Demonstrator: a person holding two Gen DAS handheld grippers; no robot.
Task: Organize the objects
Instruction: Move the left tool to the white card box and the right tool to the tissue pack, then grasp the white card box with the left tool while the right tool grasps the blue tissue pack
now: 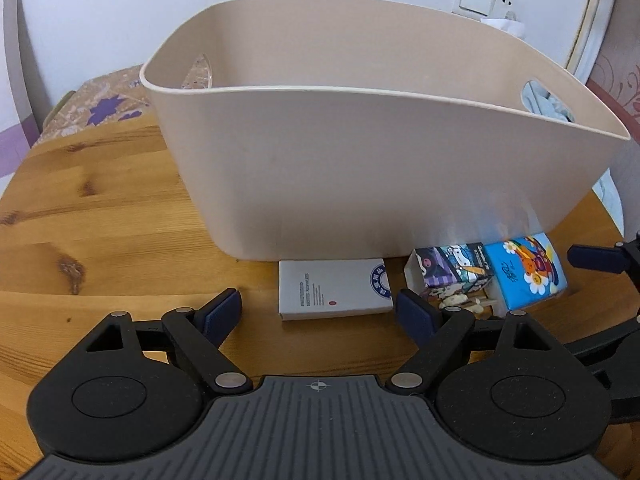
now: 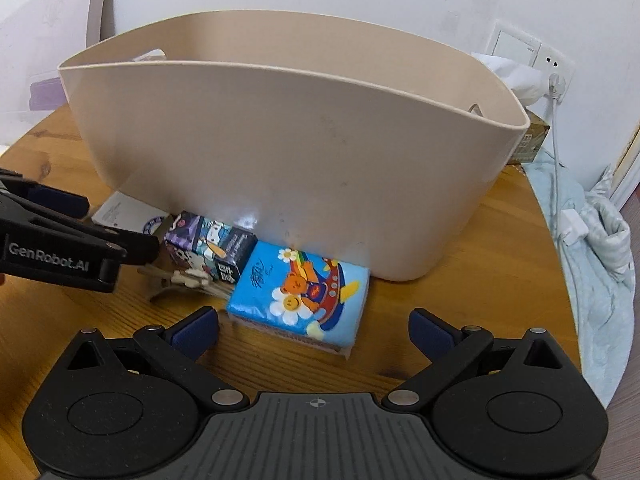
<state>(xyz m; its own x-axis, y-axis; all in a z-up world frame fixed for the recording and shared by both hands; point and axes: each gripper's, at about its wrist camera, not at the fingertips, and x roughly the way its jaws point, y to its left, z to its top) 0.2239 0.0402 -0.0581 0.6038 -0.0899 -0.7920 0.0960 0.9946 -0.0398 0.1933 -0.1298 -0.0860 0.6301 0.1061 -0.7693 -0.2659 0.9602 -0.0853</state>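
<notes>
— While both your grippers hang open, what lies on the table [image 1: 100, 208]?

— Your left gripper [image 1: 318, 314] faces the white box [image 1: 332, 290]; your right gripper [image 2: 314, 330] faces the blue tissue pack [image 2: 298, 294], touching the beige basket [image 2: 280, 152].

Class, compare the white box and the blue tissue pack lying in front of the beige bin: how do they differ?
The white box is plain, with small print and a round blue seal; the blue tissue pack bears a bright cartoon bear and daisies. The box has crisp, rigid edges; the pack looks soft and rounded. The box faces the left gripper, the pack the right gripper. Both lie flat beside the beige bin.
</notes>
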